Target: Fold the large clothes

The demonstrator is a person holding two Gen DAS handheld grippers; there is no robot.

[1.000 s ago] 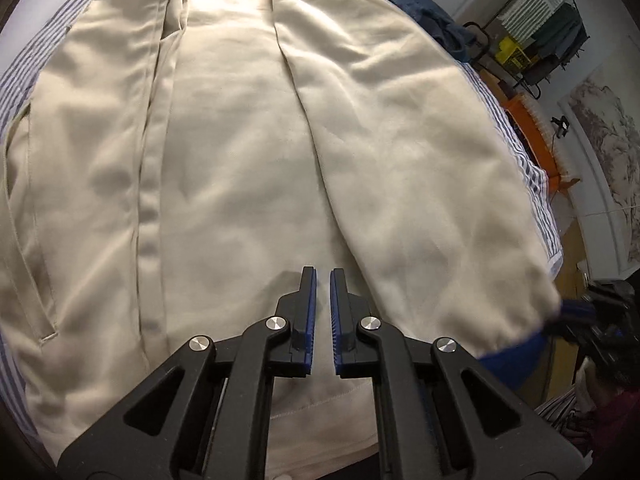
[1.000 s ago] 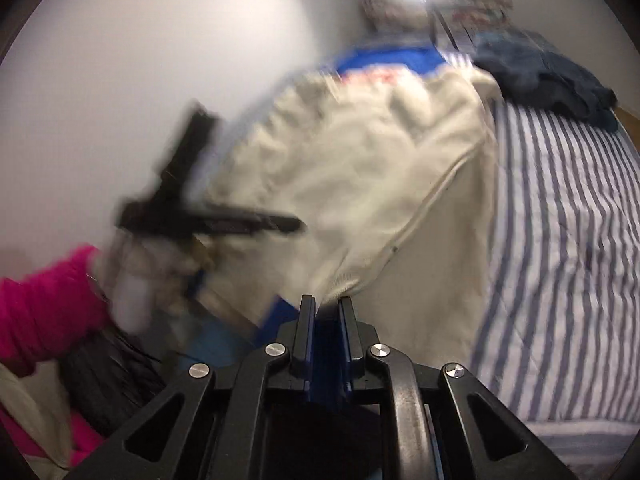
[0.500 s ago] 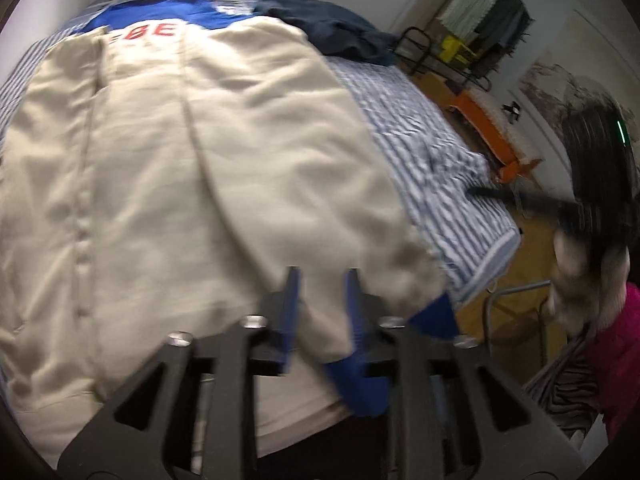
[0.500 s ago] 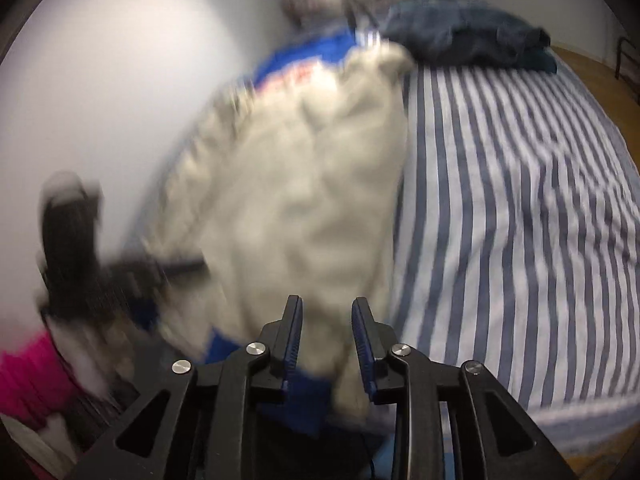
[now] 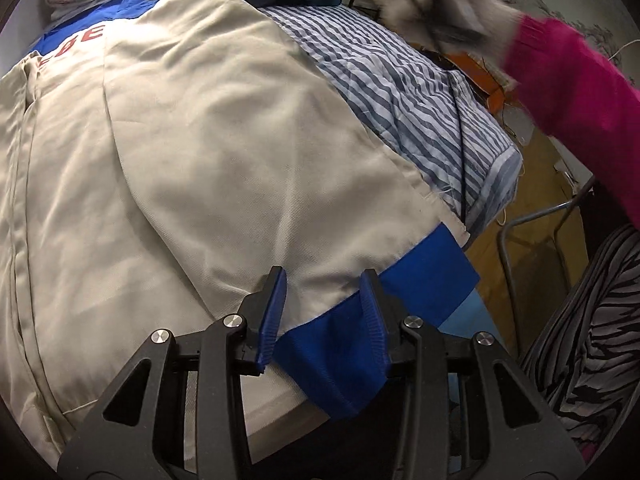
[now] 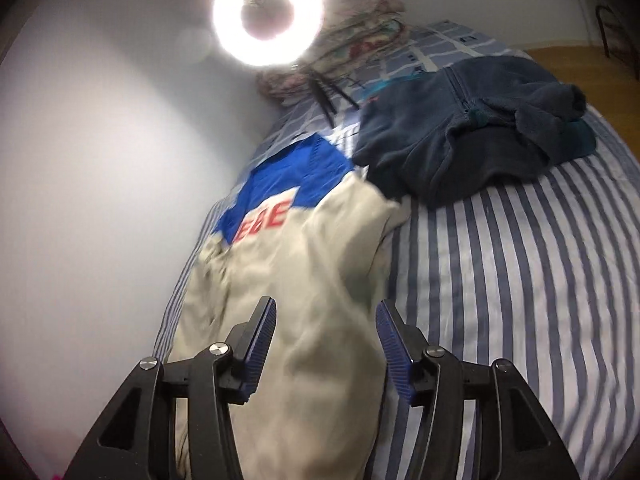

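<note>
The beige jacket (image 5: 208, 152) lies flat on the striped bed (image 6: 520, 280). The left gripper (image 5: 322, 300) has just been opening; its jaws straddle the blue hem (image 5: 420, 280) unclamped. The right gripper (image 6: 326, 334) has likewise been opening, jaws apart above the jacket, gripping nothing.

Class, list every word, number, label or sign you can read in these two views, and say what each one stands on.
"EGE": red letters on a pale patch set in the blue yoke of the beige jacket. Letters before them are cut off by a fold, and the print is blurred, so the reading is uncertain.
Nothing else is legible: none on the striped bedsheet, the dark fleece or the wall picture.
</note>
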